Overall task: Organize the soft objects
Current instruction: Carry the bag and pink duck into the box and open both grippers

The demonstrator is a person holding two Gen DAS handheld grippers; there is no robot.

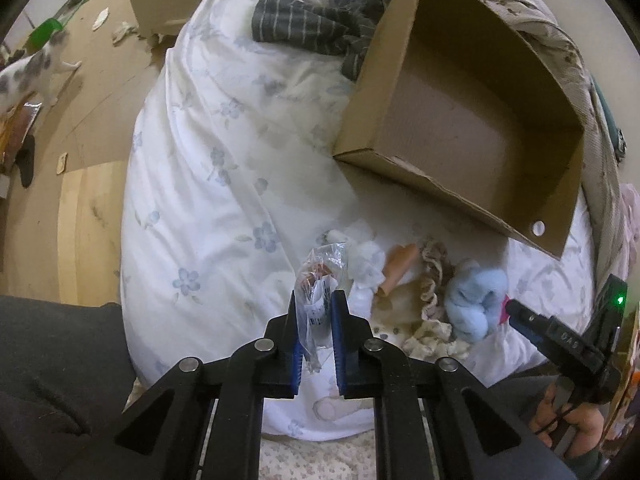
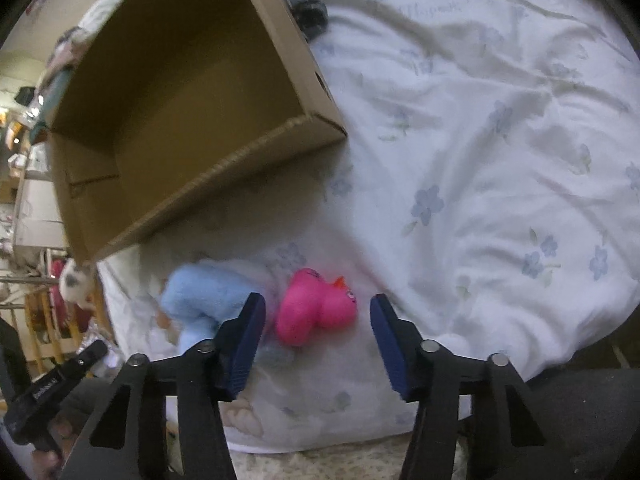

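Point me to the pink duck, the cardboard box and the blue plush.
pink duck (image 2: 316, 312): right wrist view, on its body, between the open fingers.
cardboard box (image 1: 452, 120): left wrist view, on its bare inner floor.
blue plush (image 1: 472, 300): left wrist view, on its middle, right of the frilly doll.

Bed cover: white, printed with pale blue flowers and grey-green leaves. Cardboard box: plain brown inside and out. Garment behind the box: dark grey with thin light stripes. Plush toy: light blue. Rubber duck: bright pink with an orange beak. Packet: clear plastic, white label, reddish-brown contents. Left tongs and right tongs: black frames with blue pads. Cat on the floor: white with grey patches. Floor: light wood tone.
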